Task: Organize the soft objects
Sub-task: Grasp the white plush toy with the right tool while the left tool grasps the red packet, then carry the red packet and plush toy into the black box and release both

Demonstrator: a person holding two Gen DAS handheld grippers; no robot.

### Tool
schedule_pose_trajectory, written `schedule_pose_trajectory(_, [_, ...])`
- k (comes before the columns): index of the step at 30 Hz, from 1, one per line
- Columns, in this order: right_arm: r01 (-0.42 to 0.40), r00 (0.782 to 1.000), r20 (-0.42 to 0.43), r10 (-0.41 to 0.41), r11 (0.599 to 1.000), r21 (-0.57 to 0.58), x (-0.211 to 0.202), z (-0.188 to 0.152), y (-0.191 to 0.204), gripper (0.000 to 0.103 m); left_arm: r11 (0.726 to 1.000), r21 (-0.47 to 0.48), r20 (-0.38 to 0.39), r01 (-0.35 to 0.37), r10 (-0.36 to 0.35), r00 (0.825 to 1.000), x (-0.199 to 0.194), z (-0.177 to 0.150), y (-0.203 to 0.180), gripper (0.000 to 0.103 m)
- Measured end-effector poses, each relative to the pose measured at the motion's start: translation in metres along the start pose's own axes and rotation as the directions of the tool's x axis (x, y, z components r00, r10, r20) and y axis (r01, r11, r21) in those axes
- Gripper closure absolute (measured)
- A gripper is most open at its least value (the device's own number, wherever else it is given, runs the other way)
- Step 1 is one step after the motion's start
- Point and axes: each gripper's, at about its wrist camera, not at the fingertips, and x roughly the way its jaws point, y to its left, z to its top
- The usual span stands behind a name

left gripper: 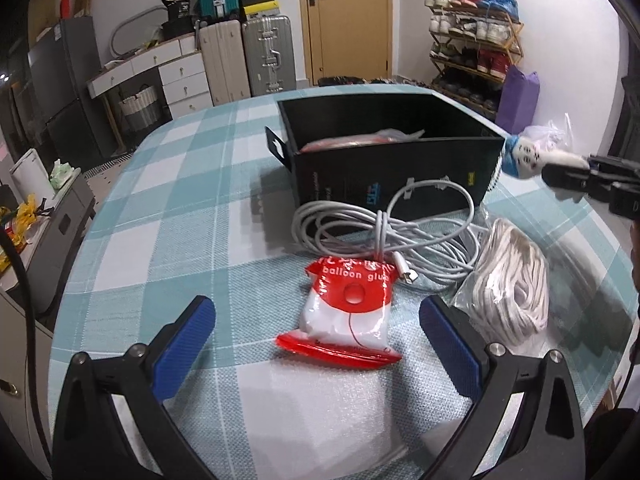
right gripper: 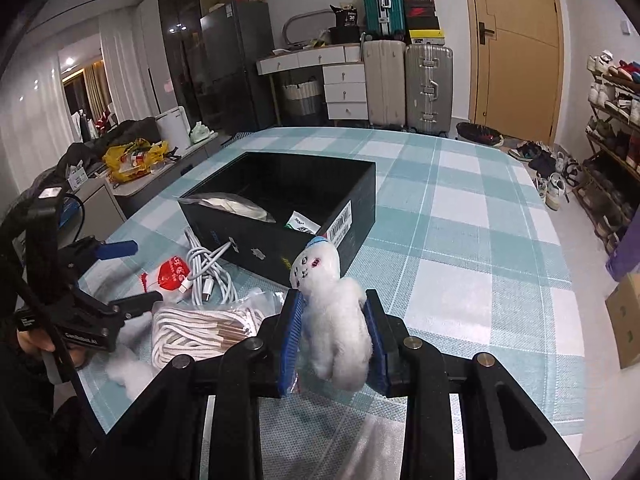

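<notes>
My right gripper is shut on a white plush toy with a blue cap and holds it above the table, near the corner of a black open box. The toy also shows in the left wrist view, beside the box. My left gripper is open, its blue pads either side of a red and white "balloon glue" packet lying on the checked cloth. A coiled white cable and a bagged white rope lie beside it.
The box holds a bagged white item and a small packet. A tuft of white stuffing lies near the table's front edge. Suitcases, a door and a shoe rack stand beyond the table.
</notes>
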Motion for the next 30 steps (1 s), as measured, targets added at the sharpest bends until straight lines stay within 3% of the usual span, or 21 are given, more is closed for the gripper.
schedule_pose_trajectory(6, [-0.003, 1.000, 0.020, 0.002, 1.000, 0.003, -0.007, 0.002, 0.000, 0.072, 0.999, 0.025, -0.039, 0.025, -0.024, 0.999, 0.008, 0.000, -0.007, 0.017])
schedule_pose_trajectory(11, [-0.004, 0.999, 0.032, 0.004, 1.000, 0.003, -0.010, 0.003, 0.001, 0.072, 0.998, 0.039, -0.054, 0.053, -0.051, 0.997, 0.011, 0.001, -0.010, 0.038])
schedule_pose_trajectory(13, [-0.007, 0.999, 0.034, 0.007, 1.000, 0.002, -0.011, 0.004, 0.002, 0.072, 0.998, 0.045, -0.051, 0.044, -0.042, 0.998, 0.012, 0.001, -0.010, 0.042])
schedule_pose_trajectory(15, [-0.009, 0.999, 0.037, 0.009, 1.000, 0.002, -0.012, 0.004, 0.002, 0.072, 0.997, 0.043, -0.049, 0.056, -0.054, 0.997, 0.012, 0.001, -0.010, 0.057])
schedule_pose_trajectory(16, [-0.008, 0.999, 0.039, 0.008, 1.000, 0.000, -0.013, 0.004, 0.002, 0.072, 0.997, 0.042, -0.053, 0.062, -0.060, 0.997, 0.012, 0.001, -0.010, 0.060])
schedule_pose_trajectory(30, [-0.016, 0.997, 0.069, 0.016, 1.000, -0.003, -0.020, 0.007, 0.005, 0.072, 0.999, -0.002, -0.003, 0.053, -0.053, 0.999, -0.014, -0.005, -0.001, 0.061])
